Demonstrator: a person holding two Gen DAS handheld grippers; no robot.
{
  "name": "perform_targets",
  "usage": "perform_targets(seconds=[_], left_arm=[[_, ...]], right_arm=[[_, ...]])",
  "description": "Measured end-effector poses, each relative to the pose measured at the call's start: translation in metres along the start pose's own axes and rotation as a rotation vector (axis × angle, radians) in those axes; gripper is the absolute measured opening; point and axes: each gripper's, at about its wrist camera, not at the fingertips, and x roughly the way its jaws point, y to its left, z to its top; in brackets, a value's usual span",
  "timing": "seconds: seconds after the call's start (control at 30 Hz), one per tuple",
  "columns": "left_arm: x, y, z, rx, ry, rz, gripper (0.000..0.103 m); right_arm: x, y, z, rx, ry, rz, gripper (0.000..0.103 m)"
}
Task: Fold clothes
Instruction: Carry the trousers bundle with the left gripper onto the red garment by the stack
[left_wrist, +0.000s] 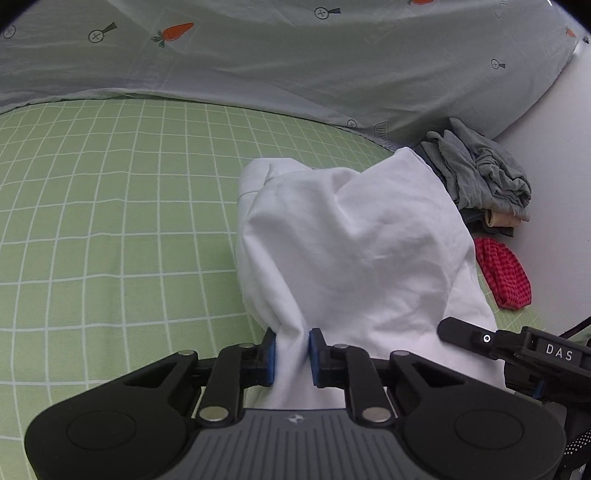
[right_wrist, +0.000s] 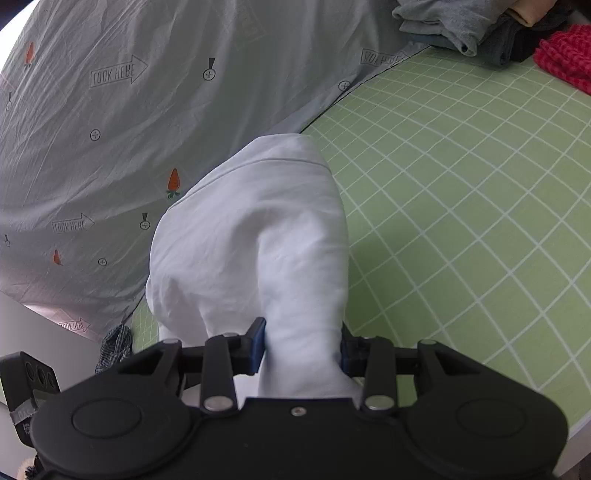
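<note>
Left gripper (left_wrist: 291, 356) and right gripper (right_wrist: 303, 345) each clamp bunched white garment (left_wrist: 354, 243), which drapes over the green grid sheet (left_wrist: 110, 221); red checked cloth (left_wrist: 504, 275) at 3 o'clock, grey clothes pile (left_wrist: 480, 173) at 2, carrot-print duvet (left_wrist: 295, 66) at 12

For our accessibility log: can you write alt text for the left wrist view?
The left gripper pinches a bunched white garment above a green checked sheet. To its right lie a grey clothes pile and a red checked cloth; a carrot-print quilt lies behind.
</note>
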Motion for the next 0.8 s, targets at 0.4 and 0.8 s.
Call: perform_targets(seconds=[0.4,0.8], left_arm=[[0.136,-0.289,-0.030,0.001,0.005,-0.027,0.018],[0.242,-0.450,-0.005,0.073,0.040,-0.055,0.018]], right_arm=[[-0.136,-0.227,0.183,-0.067,0.002,-0.047,0.038],[-0.184,-0.366,0.315,-0.023,-0.025,-0.054,0.039]])
